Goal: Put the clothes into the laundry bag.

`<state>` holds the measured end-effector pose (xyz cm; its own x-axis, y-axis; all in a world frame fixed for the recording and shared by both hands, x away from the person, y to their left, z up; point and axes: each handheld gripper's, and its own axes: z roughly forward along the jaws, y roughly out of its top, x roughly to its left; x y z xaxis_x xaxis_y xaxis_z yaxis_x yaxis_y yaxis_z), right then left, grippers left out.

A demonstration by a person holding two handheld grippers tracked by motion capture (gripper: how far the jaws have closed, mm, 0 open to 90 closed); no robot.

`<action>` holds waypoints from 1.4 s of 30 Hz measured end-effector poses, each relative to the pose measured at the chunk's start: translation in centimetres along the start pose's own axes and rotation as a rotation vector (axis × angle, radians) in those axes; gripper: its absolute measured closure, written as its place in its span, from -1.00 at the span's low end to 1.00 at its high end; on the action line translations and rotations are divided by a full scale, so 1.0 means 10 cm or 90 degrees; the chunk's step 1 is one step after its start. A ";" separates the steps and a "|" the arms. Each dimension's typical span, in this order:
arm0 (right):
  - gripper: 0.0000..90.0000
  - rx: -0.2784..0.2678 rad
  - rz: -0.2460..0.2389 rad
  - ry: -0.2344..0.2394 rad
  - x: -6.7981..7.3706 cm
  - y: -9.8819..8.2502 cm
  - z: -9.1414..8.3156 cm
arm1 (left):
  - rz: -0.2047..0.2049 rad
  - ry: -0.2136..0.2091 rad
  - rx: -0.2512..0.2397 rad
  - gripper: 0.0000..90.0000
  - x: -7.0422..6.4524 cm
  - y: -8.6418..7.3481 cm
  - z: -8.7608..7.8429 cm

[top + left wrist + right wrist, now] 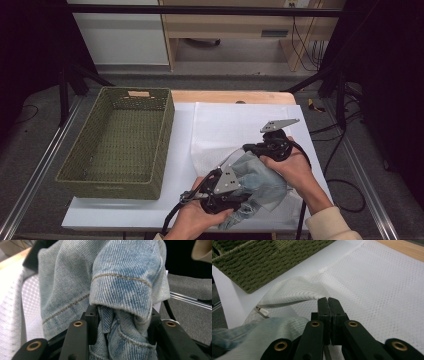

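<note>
Low at 5 o'clock on the table (125, 212), the jeans (260, 187) bunch with no clear axis, clamped by the left gripper (235, 172); the right gripper (250, 148) pinches the mesh bag's (294, 293) rim, jaws together; basket (120, 142) at 9.

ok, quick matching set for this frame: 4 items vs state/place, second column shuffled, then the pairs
Items:
1. denim garment
2. white mesh bag
3. green woven basket
4. zipper pull

States or places:
A. stands at the table's left side, nothing visible inside
B. bunched between the left gripper's jaws
C. its raised edge pinched by the right gripper
D. hangs at the end of the bag's opening

Pairs: 1-B, 2-C, 3-A, 4-D
</note>
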<state>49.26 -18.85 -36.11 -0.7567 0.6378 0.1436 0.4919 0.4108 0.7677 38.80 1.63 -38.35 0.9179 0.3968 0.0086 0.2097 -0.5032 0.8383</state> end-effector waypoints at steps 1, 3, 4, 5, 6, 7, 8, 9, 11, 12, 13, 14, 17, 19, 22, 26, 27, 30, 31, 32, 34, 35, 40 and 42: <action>0.98 0.001 -0.002 -0.002 0.00 0.00 -0.01 | -0.009 -0.003 0.000 0.31 0.02 -0.02 0.02; 0.99 -0.003 -0.003 0.000 0.01 0.00 -0.02 | -0.019 -0.004 0.004 0.31 0.05 -0.05 0.05; 0.98 -0.003 -0.006 0.000 0.01 0.01 -0.03 | -0.018 0.004 0.019 0.31 0.08 -0.09 0.08; 0.99 -0.004 -0.006 0.000 0.01 0.01 -0.04 | -0.021 0.008 0.023 0.31 0.10 -0.11 0.09; 0.98 -0.006 -0.008 0.001 0.02 0.01 -0.04 | -0.025 0.011 0.022 0.31 0.11 -0.12 0.09; 0.98 -0.006 -0.008 0.001 0.02 0.01 -0.04 | -0.025 0.011 0.022 0.31 0.11 -0.12 0.09; 0.99 -0.006 -0.008 0.002 0.02 0.01 -0.05 | -0.033 0.015 0.020 0.31 0.14 -0.14 0.09; 0.98 -0.007 -0.008 0.004 0.03 0.02 -0.07 | -0.042 0.019 0.018 0.31 0.18 -0.15 0.09; 0.99 -0.008 -0.014 0.005 0.05 0.02 -0.07 | -0.049 0.025 0.016 0.31 0.22 -0.16 0.09; 0.99 -0.006 -0.014 0.005 0.06 0.02 -0.08 | -0.054 0.028 0.016 0.31 0.23 -0.17 0.09; 0.99 -0.006 -0.014 0.005 0.06 0.02 -0.08 | -0.054 0.028 0.016 0.30 0.23 -0.17 0.09; 0.98 -0.007 -0.018 0.004 0.08 0.03 -0.09 | -0.057 0.033 0.015 0.30 0.24 -0.17 0.10; 0.99 -0.010 -0.021 0.005 0.08 0.04 -0.11 | -0.059 0.040 0.018 0.30 0.26 -0.17 0.10; 0.99 -0.010 -0.023 0.005 0.09 0.04 -0.14 | -0.069 0.047 0.017 0.30 0.27 -0.17 0.12; 0.99 -0.010 -0.023 0.004 0.10 0.04 -0.16 | -0.079 0.053 0.018 0.30 0.28 -0.17 0.14; 0.99 -0.011 -0.025 0.002 0.12 0.04 -0.18 | -0.083 0.059 0.022 0.29 0.29 -0.18 0.16; 0.98 -0.012 -0.026 0.004 0.12 0.04 -0.18 | -0.084 0.060 0.023 0.29 0.29 -0.18 0.17; 0.99 -0.015 -0.028 0.004 0.13 0.04 -0.20 | -0.094 0.063 0.022 0.29 0.31 -0.19 0.19; 0.99 -0.015 -0.028 0.004 0.13 0.04 -0.20 | -0.094 0.063 0.022 0.28 0.31 -0.19 0.19; 0.99 -0.016 -0.027 0.004 0.13 0.04 -0.21 | -0.100 0.067 0.020 0.28 0.33 -0.19 0.20; 0.99 -0.018 -0.023 0.002 0.14 0.04 -0.23 | -0.104 0.069 0.019 0.28 0.35 -0.19 0.20; 0.99 -0.018 -0.023 0.002 0.14 0.04 -0.23 | -0.108 0.072 0.018 0.28 0.36 -0.20 0.21; 0.99 -0.022 -0.024 -0.001 0.16 0.03 -0.27 | -0.119 0.082 0.017 0.28 0.38 -0.21 0.23; 0.99 -0.023 -0.023 -0.003 0.16 0.03 -0.29 | -0.118 0.086 0.018 0.27 0.37 -0.21 0.24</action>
<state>46.95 -19.54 -33.82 -0.7718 0.6257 0.1129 0.4481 0.4093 0.7948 42.61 2.30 -41.43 0.8100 0.5824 -0.0695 0.3813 -0.4327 0.8169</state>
